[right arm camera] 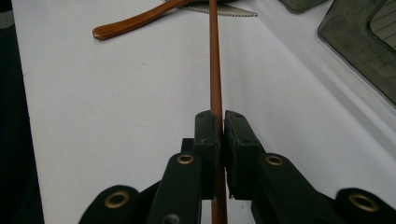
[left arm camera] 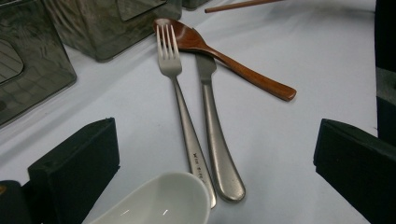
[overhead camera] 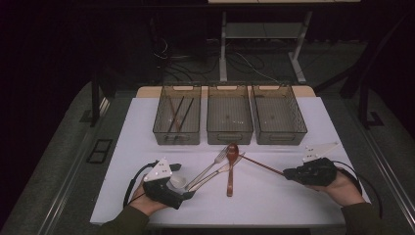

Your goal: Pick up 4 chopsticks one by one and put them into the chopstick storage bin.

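Observation:
A wooden chopstick lies slanted at the middle right of the white table, and my right gripper is shut on its near end. Its far tip reaches a wooden spoon, which lies beside a steel fork and a knife. My left gripper rests at the front left with its jaws wide open. A small white ceramic spoon sits between them, clear of both pads.
Three translucent grey bins stand in a row at the back: left, middle, right. The left bin holds dark chopsticks. The table's front edge runs just ahead of both hands.

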Available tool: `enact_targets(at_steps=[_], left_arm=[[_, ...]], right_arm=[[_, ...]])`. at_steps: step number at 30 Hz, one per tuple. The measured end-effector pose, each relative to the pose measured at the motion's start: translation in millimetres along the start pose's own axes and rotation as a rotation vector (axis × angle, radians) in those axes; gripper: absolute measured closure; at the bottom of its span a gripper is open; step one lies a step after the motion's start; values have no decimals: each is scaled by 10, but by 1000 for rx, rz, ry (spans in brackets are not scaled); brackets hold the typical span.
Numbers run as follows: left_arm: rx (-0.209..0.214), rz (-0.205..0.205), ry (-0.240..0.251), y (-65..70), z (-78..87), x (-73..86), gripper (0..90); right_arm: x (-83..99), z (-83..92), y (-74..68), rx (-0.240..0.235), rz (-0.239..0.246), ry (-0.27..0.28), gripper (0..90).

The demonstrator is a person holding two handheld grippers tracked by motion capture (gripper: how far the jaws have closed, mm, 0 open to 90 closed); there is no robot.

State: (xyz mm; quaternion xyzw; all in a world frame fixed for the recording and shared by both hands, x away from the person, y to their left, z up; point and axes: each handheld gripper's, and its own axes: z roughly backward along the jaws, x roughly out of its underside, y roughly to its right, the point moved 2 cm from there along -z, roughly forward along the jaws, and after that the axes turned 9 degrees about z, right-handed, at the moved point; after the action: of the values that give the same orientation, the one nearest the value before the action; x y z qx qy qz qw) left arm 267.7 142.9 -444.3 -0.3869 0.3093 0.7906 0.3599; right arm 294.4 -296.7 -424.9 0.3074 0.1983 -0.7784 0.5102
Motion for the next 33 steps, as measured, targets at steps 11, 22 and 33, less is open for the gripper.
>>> enact_targets(at_steps=[11, 22, 33], left_arm=[[-1, 10, 5, -23, 7, 0, 0], [5, 4, 11, -3, 9, -5, 0], [5, 4, 7, 1, 11, -5, 0]], right_arm=[[-202, 8, 32, 0, -4, 55, 842], [-469, -81, 72, 17, -25, 100, 843], [-720, -198, 83, 23, -37, 116, 842]])
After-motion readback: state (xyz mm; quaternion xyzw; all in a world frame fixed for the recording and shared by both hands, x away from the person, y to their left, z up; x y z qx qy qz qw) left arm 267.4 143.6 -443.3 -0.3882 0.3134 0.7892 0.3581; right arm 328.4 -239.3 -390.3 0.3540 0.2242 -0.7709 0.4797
